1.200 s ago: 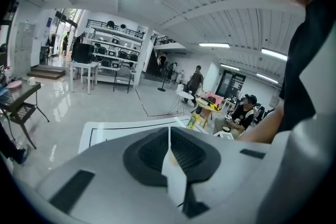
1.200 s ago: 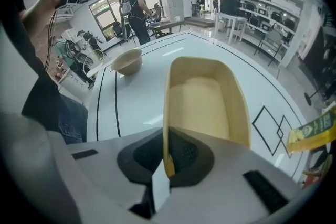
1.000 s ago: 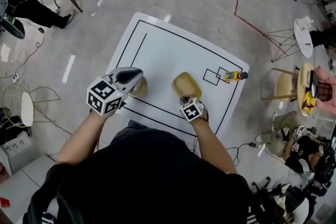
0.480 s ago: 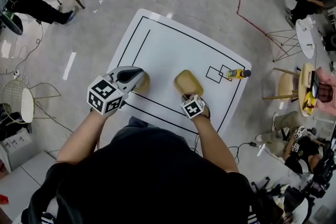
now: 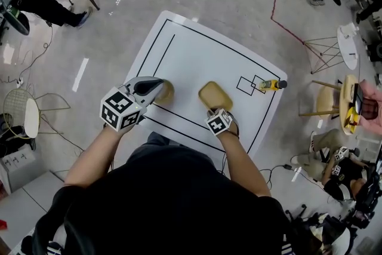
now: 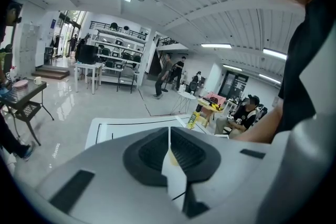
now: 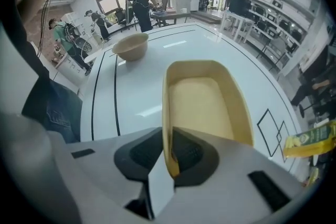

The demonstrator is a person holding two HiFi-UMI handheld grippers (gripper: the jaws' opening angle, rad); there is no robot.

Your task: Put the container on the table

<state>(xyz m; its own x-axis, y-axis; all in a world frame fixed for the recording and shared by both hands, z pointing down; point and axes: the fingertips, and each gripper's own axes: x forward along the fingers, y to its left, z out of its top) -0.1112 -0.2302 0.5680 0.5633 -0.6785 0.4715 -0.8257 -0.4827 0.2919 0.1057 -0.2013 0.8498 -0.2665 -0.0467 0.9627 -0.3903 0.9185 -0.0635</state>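
Tan and shallow, the container (image 5: 215, 96) lies flat on the white surface (image 5: 197, 51), just right of the tan bowl (image 5: 168, 92) and apart from it. The right tongs (image 5: 215, 111) point steeply down at the end of the container nearest the person. In the right gripper view their jaws have just been opening. The container's thin rim stands in the slot between the 2 pads, which look released rather than pressing on it.

The left tongs (image 5: 159, 88) reach over the bowl's left side, tilted gently downward. In the left gripper view their 2 jaws are clenched, with only a hairline seam between the pads. A sliver of tan shows low in the gap behind that seam; whether it is pinched cannot be told.

A yellow bottle (image 5: 270, 85) stands well right of the bowl, beyond the container, near the surface's edge. It is just beside 2 small squares (image 5: 245, 86) drawn in black. Black lines frame the surface.
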